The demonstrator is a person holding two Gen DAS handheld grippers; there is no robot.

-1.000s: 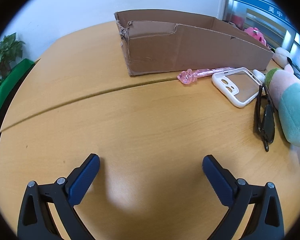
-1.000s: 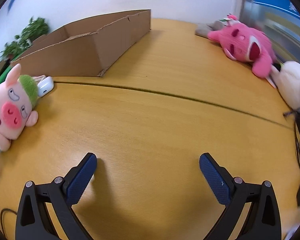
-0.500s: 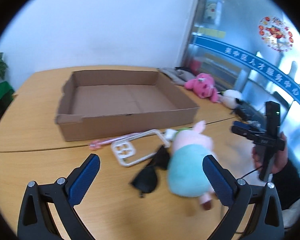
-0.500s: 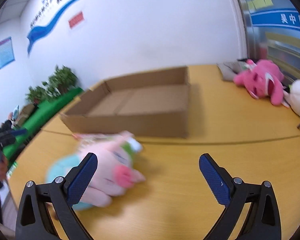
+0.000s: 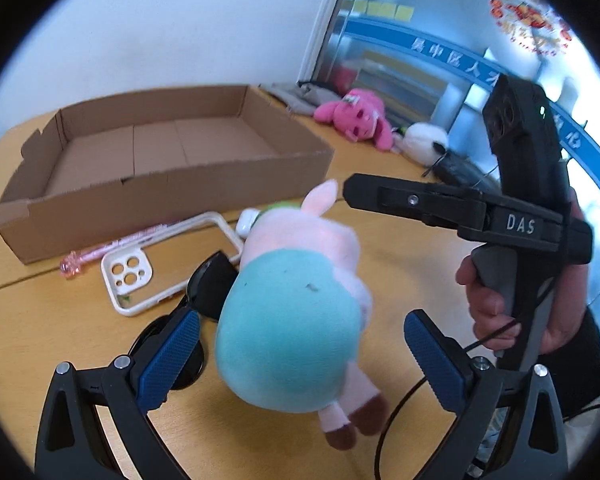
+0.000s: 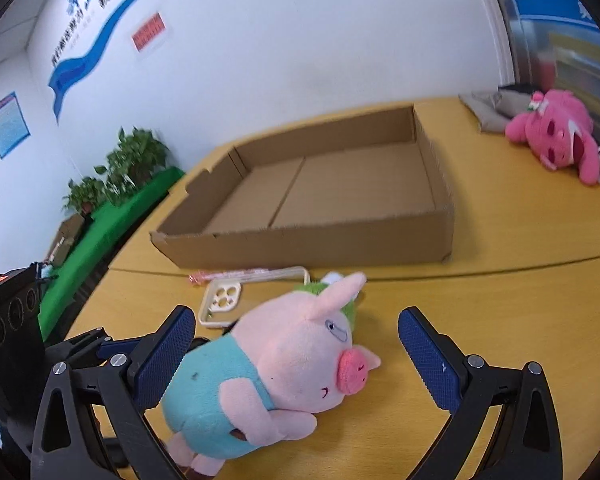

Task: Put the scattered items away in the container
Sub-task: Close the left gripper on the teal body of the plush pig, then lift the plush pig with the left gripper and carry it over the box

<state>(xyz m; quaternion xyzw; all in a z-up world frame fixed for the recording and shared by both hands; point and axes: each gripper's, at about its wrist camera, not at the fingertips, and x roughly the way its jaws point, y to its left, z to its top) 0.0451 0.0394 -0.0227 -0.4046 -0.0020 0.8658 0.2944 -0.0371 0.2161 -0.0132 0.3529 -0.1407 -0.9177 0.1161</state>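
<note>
Both grippers have closed in on the pig plush (image 5: 290, 320) since 0.5 s ago, when each viewed it from farther off. Left gripper (image 5: 300, 358): jaws spread wide, straddling the plush's teal body, pads not seen touching it, holding nothing. Right gripper (image 6: 294, 354): also wide, pig's head and body between the pads; contact on the left pad cannot be told. Plush lies on its side on the table (image 6: 520, 300), in front of the cardboard box (image 6: 340, 204), which holds nothing. Count on the table beside the plush: one white phone case (image 5: 140, 276), one pink pen (image 5: 100, 254) against the box wall, one pair of black sunglasses (image 5: 208, 288) partly under the plush. Far side: one pink plush (image 6: 556, 144), one white plush (image 5: 424, 144).
</note>
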